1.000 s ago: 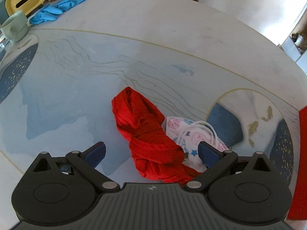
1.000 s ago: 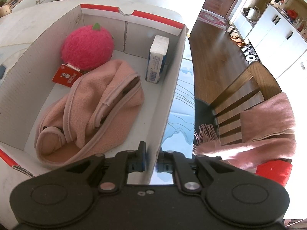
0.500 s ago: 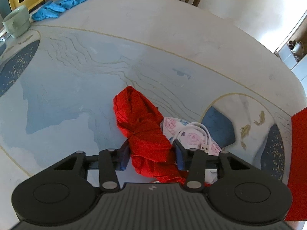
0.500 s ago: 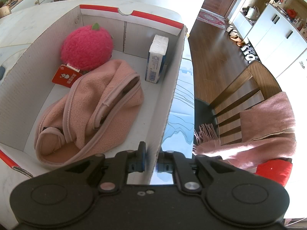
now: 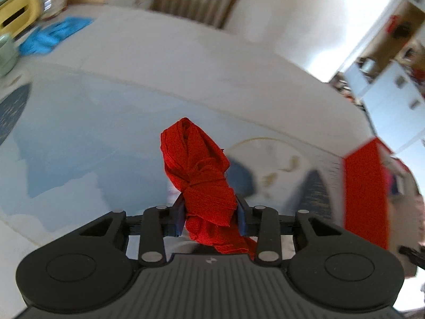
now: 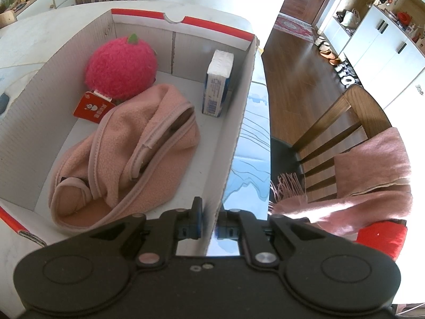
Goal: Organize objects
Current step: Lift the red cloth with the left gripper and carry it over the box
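Your left gripper (image 5: pixel 209 214) has its blue pads pressing a knotted, crumpled red cloth (image 5: pixel 199 170), and the jaws are closing on it; the bundle hangs clear above the pale blue patterned tabletop (image 5: pixel 79 133) at centre frame. Your right gripper (image 6: pixel 208 228) is clamped on the right-hand wall of the white corrugated cardboard box with red trim (image 6: pixel 239 122). Inside (at 10 o'clock from those jaws) lie a pink fleece garment (image 6: pixel 127 156), a fuzzy pink fruit-shaped plush (image 6: pixel 120 70) and, at 12 o'clock, an upright white tissue pack (image 6: pixel 217 82).
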`<state>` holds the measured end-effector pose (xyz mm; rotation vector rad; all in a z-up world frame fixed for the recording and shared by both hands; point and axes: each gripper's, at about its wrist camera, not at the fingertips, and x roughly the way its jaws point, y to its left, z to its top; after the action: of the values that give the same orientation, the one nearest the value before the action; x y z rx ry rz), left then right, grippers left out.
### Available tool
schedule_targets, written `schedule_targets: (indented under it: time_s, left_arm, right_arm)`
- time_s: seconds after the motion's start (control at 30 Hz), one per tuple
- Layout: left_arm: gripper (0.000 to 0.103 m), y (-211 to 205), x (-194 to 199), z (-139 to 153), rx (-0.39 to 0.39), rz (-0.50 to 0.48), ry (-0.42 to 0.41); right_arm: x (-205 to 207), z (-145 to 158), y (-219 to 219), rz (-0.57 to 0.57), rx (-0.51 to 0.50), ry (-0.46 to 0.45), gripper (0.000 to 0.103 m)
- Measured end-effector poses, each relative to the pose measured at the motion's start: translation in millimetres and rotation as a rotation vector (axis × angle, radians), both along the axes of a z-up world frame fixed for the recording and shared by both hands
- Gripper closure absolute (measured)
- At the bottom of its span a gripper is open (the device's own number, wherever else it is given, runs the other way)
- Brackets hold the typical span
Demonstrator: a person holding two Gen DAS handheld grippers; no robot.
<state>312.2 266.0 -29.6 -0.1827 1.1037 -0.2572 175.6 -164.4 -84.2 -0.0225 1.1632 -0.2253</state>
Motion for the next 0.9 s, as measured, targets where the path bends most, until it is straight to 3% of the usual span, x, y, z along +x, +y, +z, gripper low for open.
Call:
schedule_targets:
  time_s: [0.3,0.7,0.9]
  left_arm:
    - [0.067,-83,-13,38,-0.094,-0.23,-0.068]
    - [0.067,-200,-30,61,-0.088,-0.526,-0.111]
    - [0.067,-263,-39,60,-0.035,-0.659,-0.144]
  right_arm:
    - [0,1,1,0.008,0.0,-0.004,0.096]
    - [-1,2,0,0.017,0.005,-0.01,0.096]
    - [-1,2,-1,0.015,0.017,-0.012,0.096]
